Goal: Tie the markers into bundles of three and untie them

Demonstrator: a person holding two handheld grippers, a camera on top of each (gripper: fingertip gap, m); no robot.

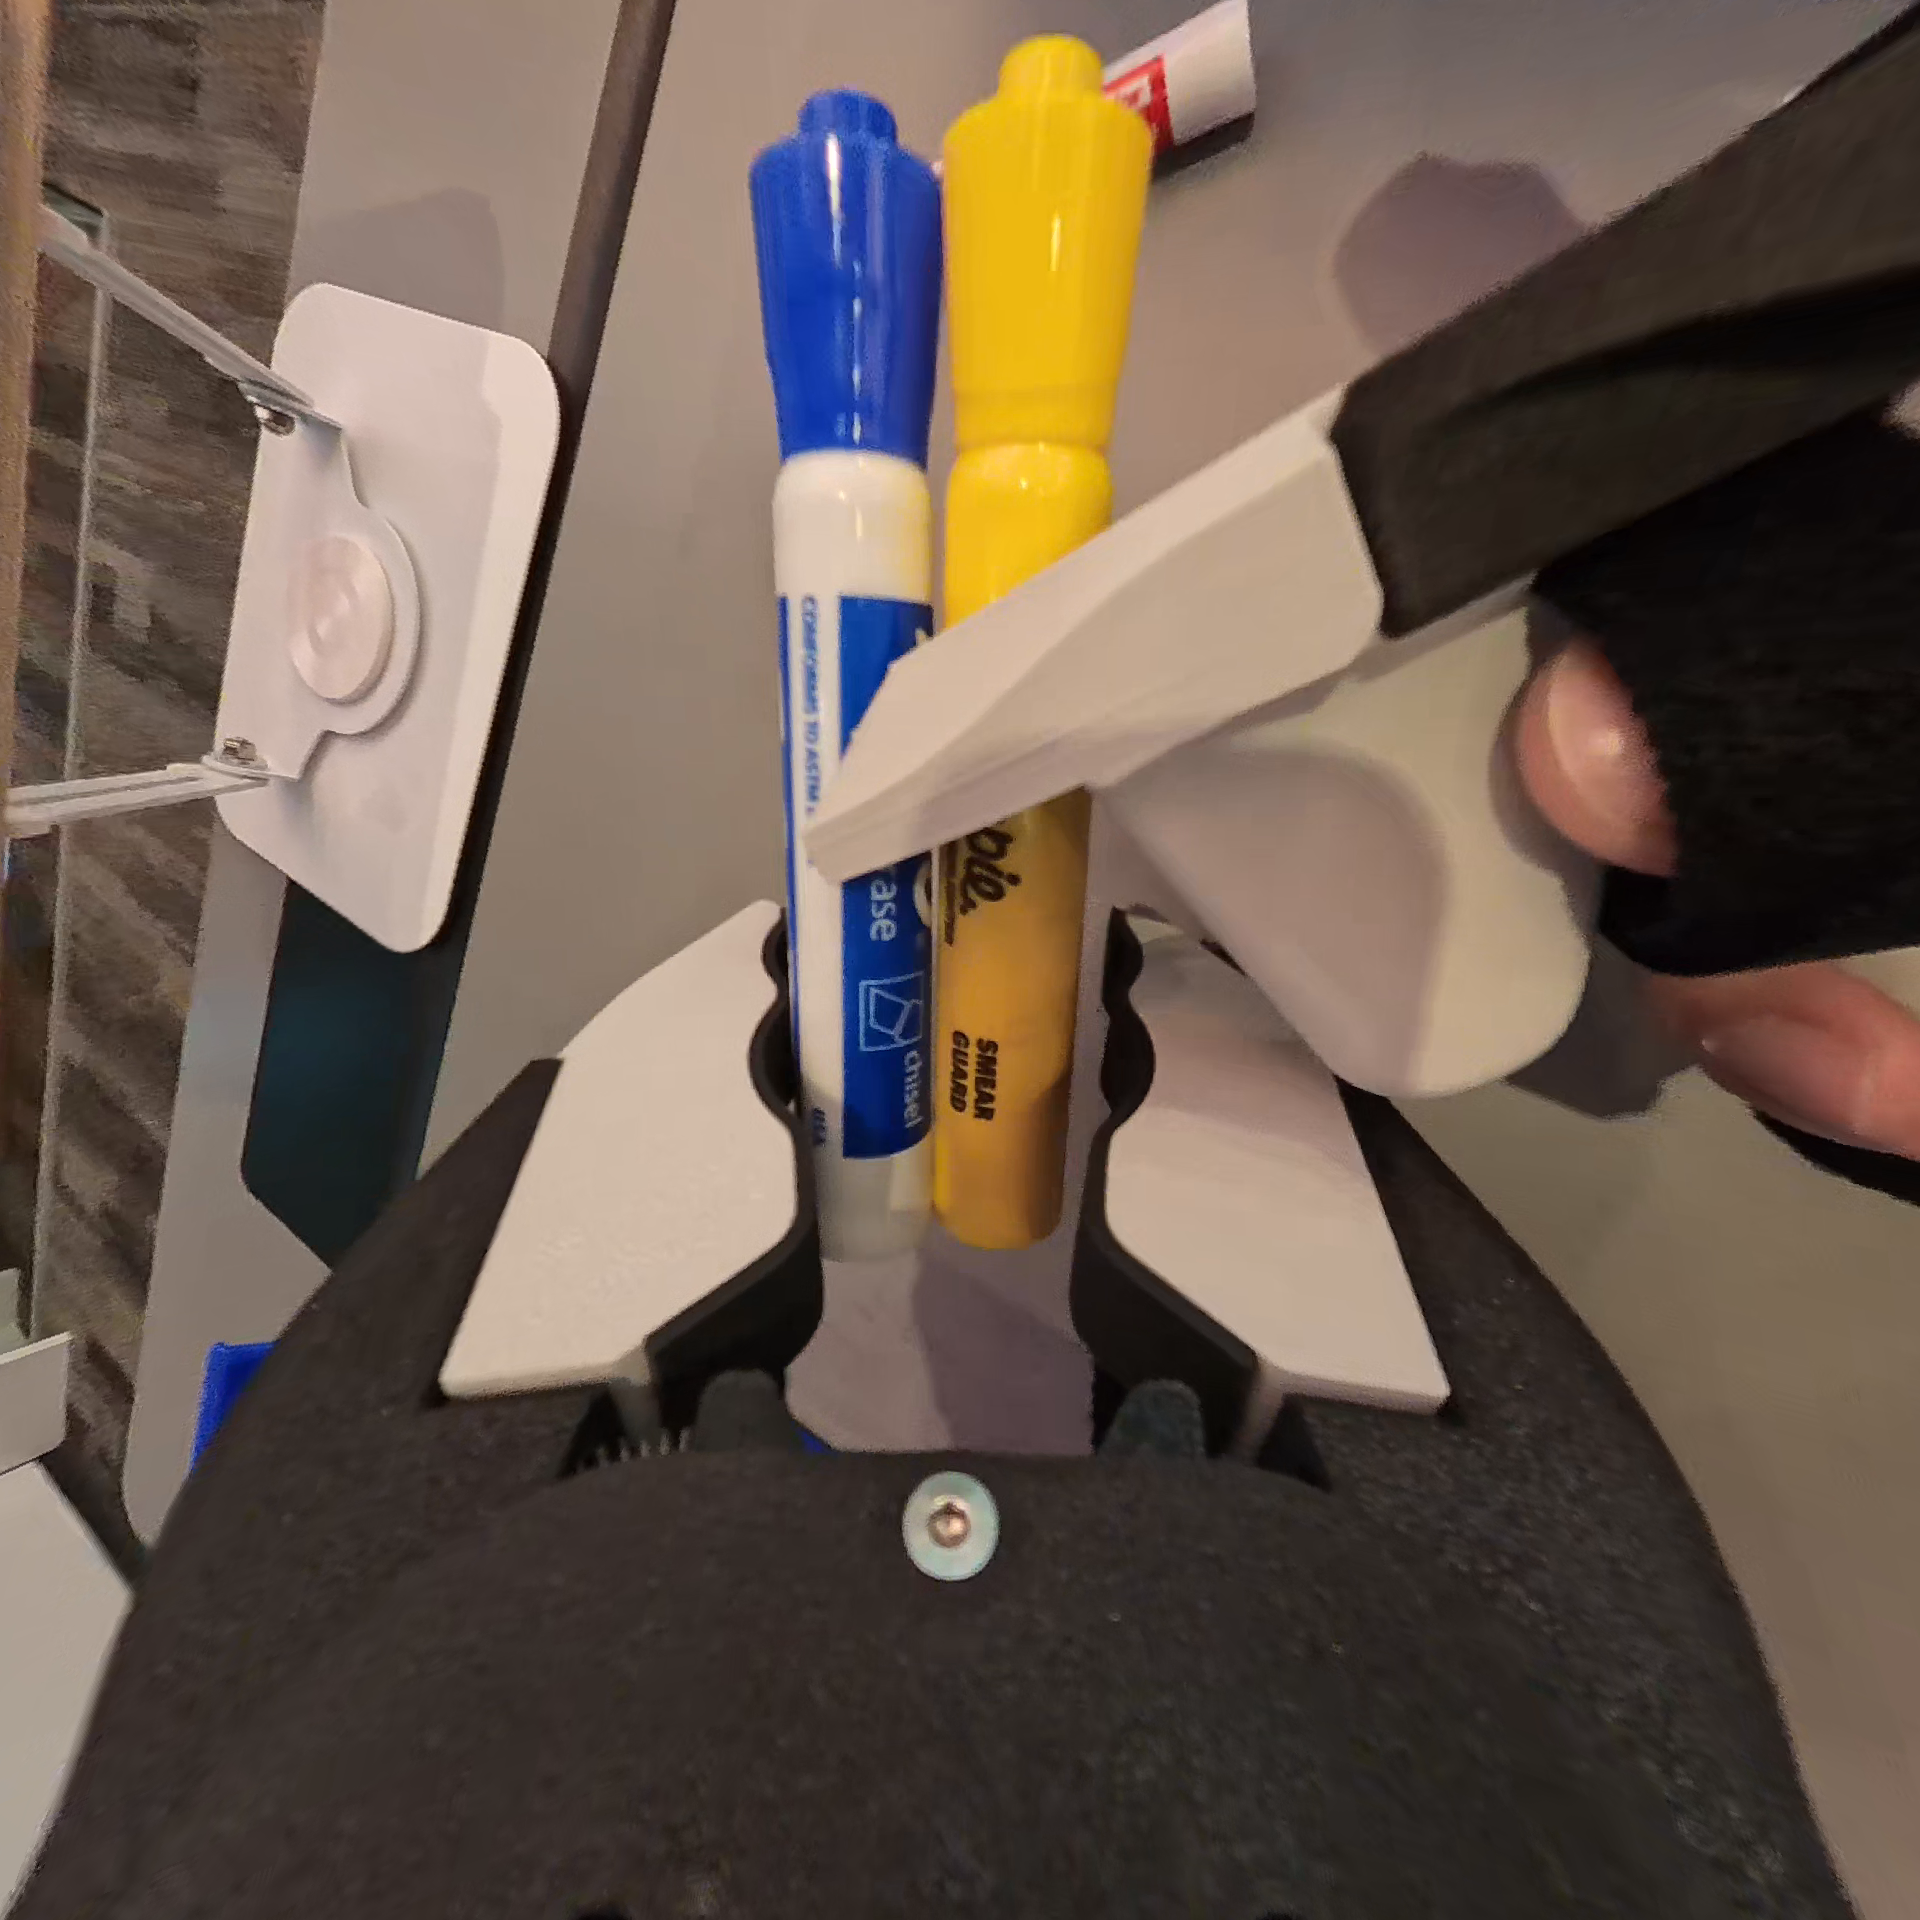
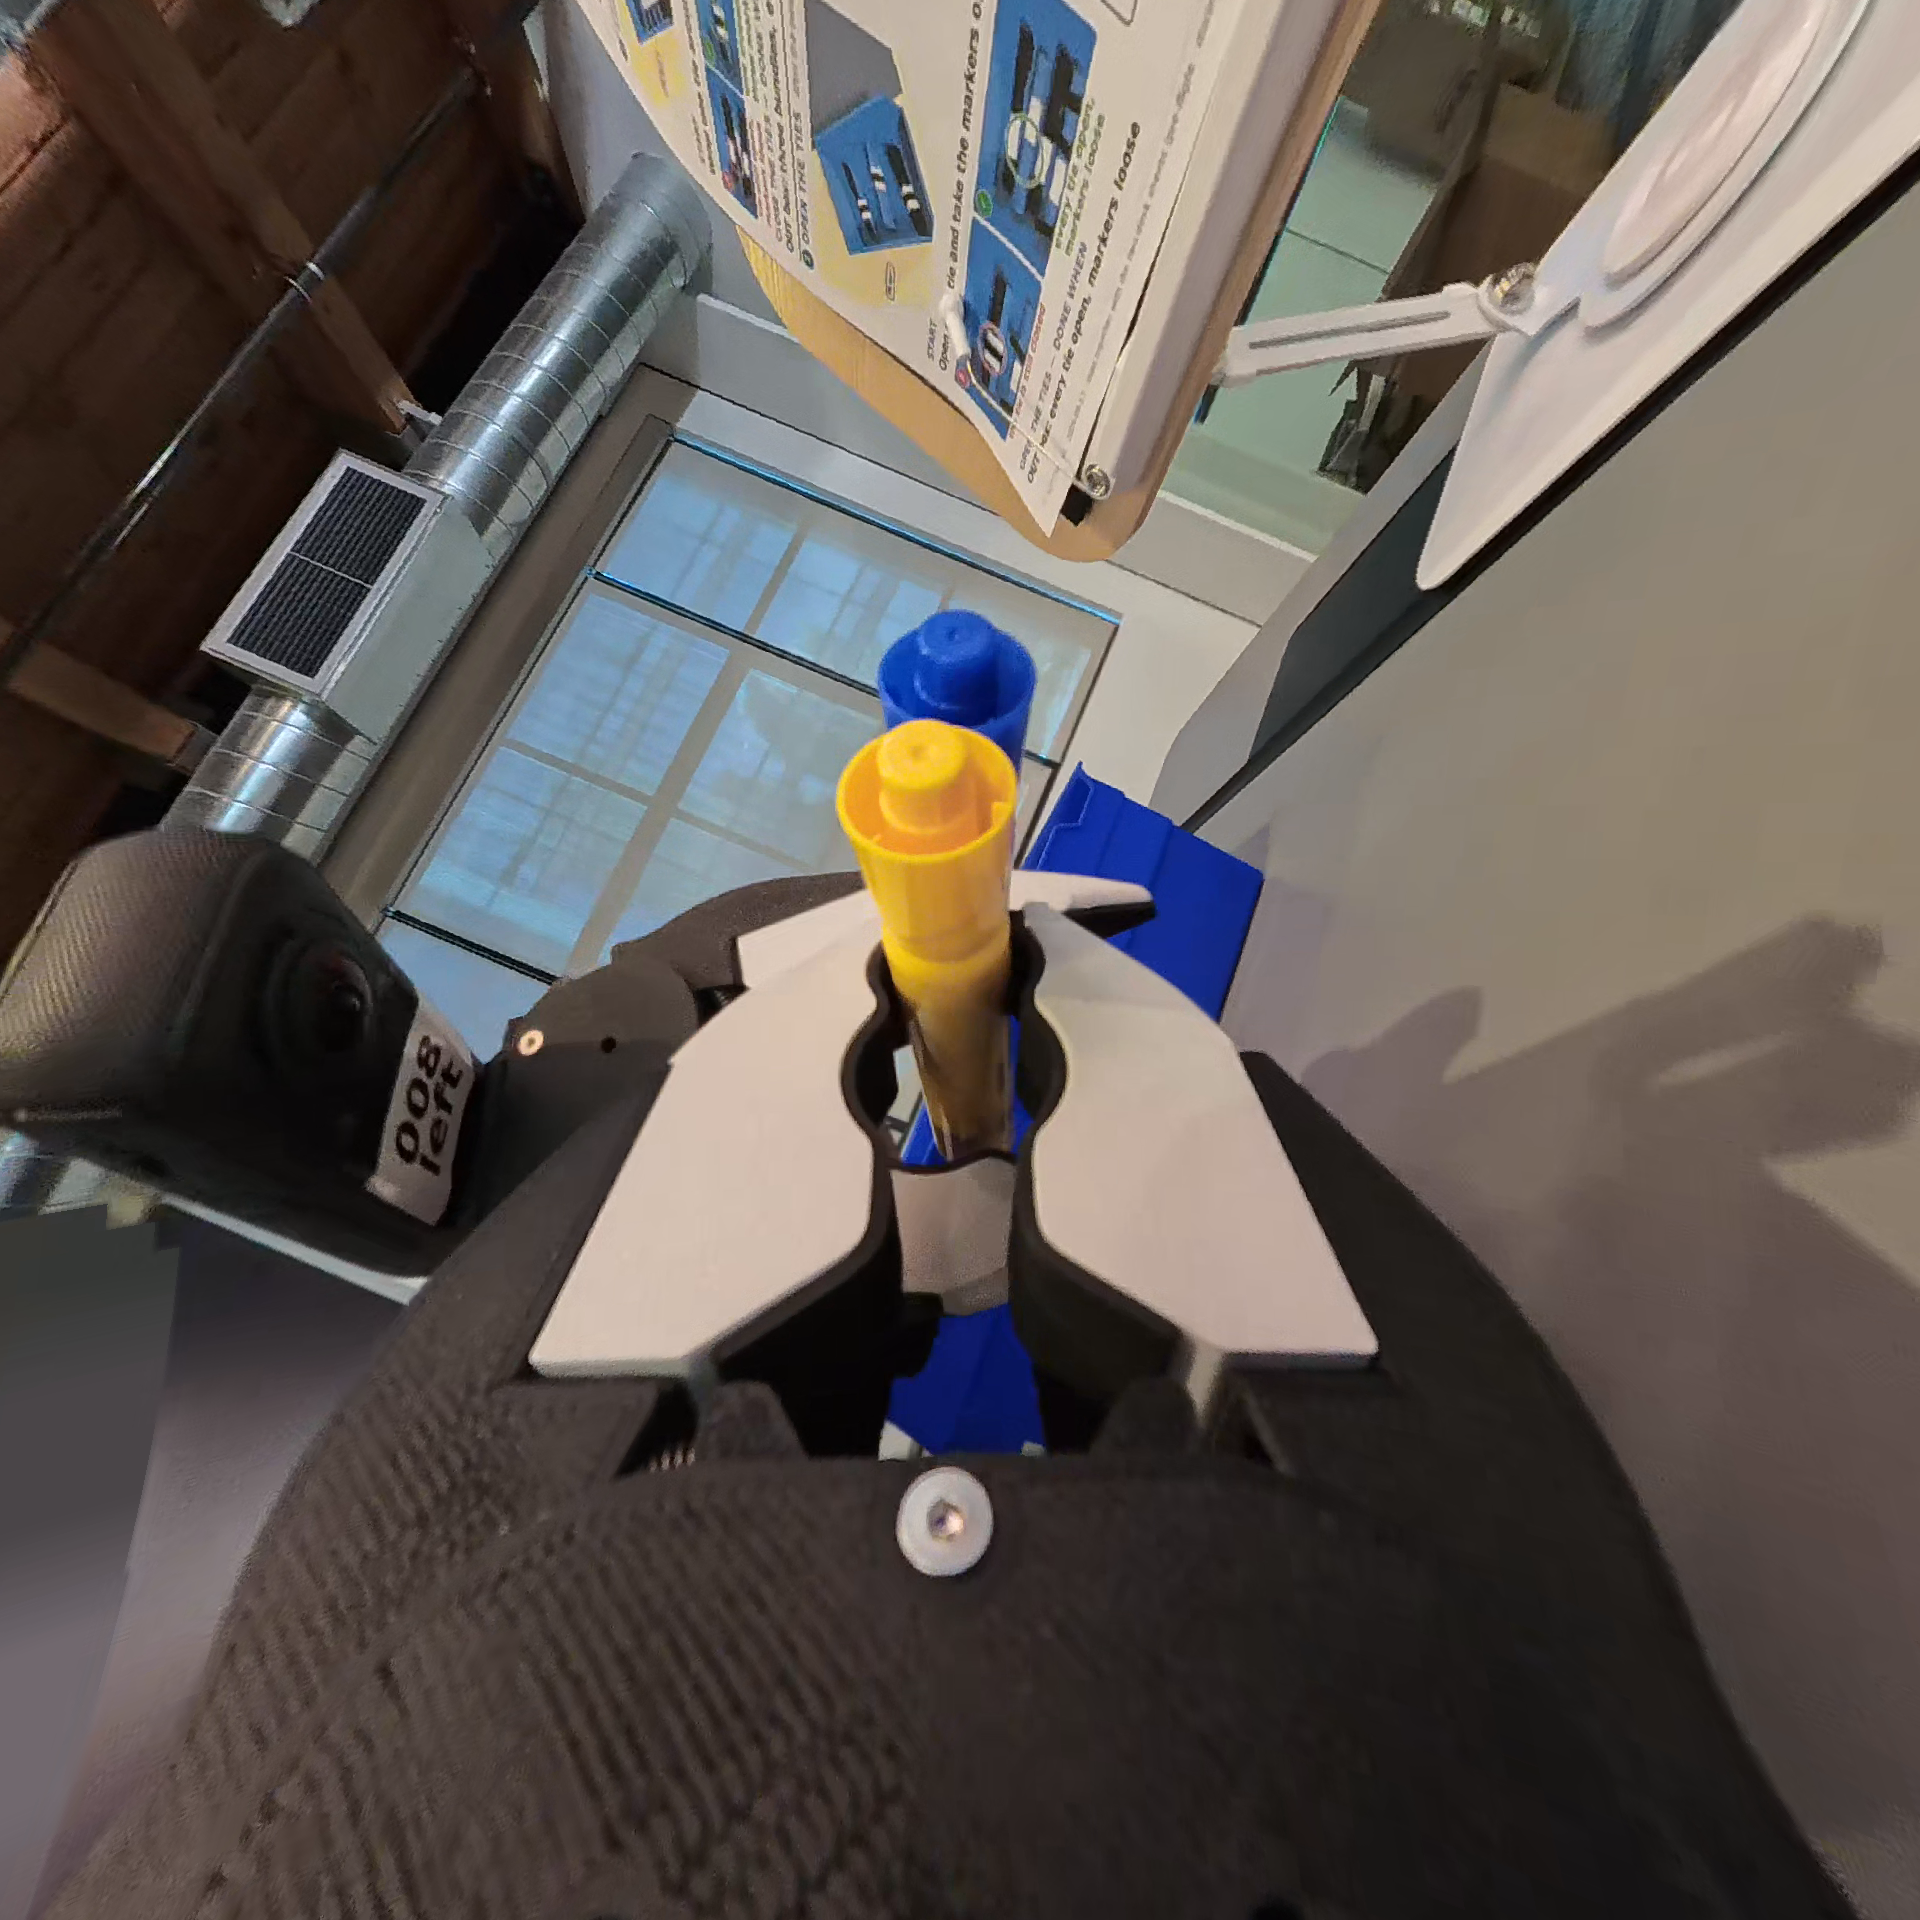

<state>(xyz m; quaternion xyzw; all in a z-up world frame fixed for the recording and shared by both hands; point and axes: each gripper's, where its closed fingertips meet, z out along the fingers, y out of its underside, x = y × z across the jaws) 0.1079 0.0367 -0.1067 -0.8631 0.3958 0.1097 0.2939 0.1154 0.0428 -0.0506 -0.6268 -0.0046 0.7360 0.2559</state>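
Two light, slick, stiff markers, blue marker (image 1: pixel 852 665) and yellow marker (image 1: pixel 1023 644), sit pinched in our left claw (image 1: pixel 940 1049) while our right claw (image 2: pixel 951 1049) clamps the yellow barrel mid-length, so we'd grip barrels, not caps.

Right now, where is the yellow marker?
In the left wrist view the yellow marker stands centre, right of the blue marker, both between the left gripper fingers; the right gripper also closes on it.

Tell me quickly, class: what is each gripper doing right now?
Left gripper: shut on the blue marker and yellow marker together.
Right gripper: shut on the yellow marker.
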